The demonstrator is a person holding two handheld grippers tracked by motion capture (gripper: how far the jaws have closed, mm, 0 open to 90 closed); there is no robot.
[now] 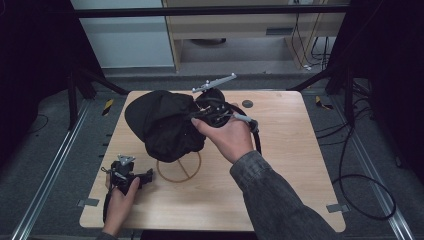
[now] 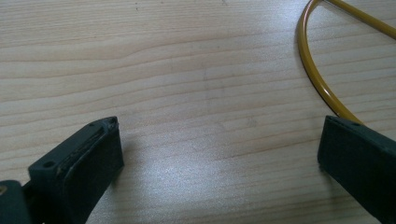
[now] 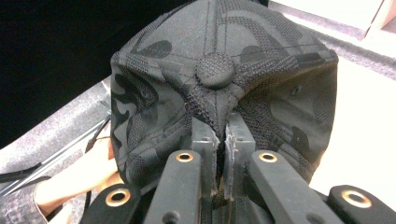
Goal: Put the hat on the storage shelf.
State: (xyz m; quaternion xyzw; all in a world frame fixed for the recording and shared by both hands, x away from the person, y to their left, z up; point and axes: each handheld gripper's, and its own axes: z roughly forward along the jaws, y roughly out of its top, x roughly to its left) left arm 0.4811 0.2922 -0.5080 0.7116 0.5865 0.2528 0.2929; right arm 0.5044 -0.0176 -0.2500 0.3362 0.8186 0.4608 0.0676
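Observation:
A black patterned cap hangs over a yellow wire stand near the middle of the wooden table. My right gripper is shut on the cap's fabric just below its top button; the jaws pinch a fold of the crown. My left gripper rests on the table at the front left, open, with bare wood between its jaws. A curve of the yellow stand's ring runs past its right jaw.
The wooden table has a small dark disc near its far edge. Metal rails and black cables lie on the grey floor around it. A pale cabinet stands beyond the far side.

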